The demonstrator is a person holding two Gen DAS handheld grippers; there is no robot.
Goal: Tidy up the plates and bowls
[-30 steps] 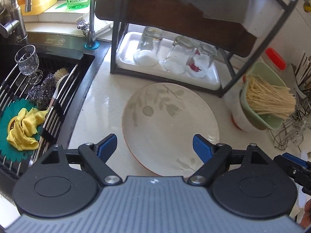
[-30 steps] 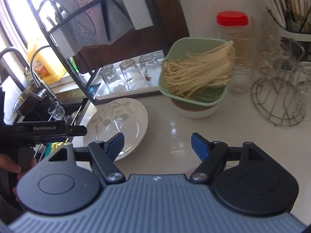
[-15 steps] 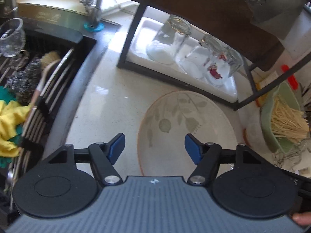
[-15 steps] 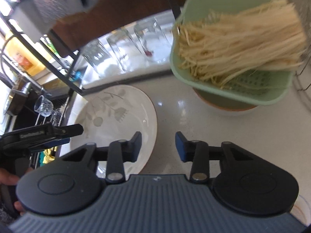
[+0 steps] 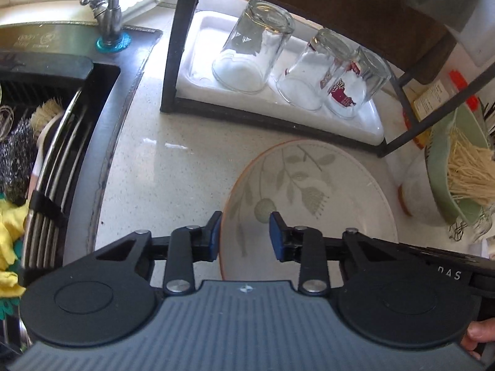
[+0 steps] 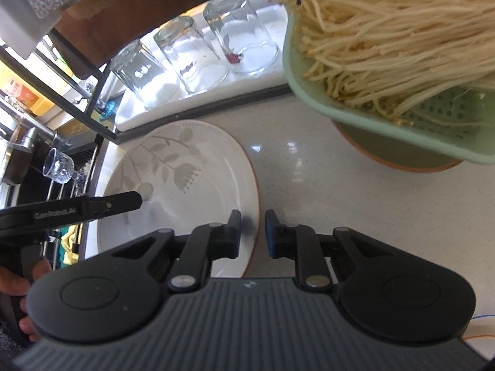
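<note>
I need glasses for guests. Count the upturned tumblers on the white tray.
3, side by side in a row on the white tray under the rack: left, middle, right. More may hide behind the rack.

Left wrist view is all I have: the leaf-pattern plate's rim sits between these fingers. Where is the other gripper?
Observer: The right gripper is shut on the plate at the opposite rim. The left gripper is closing, with its side's rim between the jaws.
Operator: Any glassware besides the three upturned tumblers in the tray?
Observer: Yes, one small stemmed glass stands upright on the sink rack.
Operator: Is the green strainer's floor solid?
Observer: No, the strainer has a perforated floor, which shows beside the pale strands.
</note>
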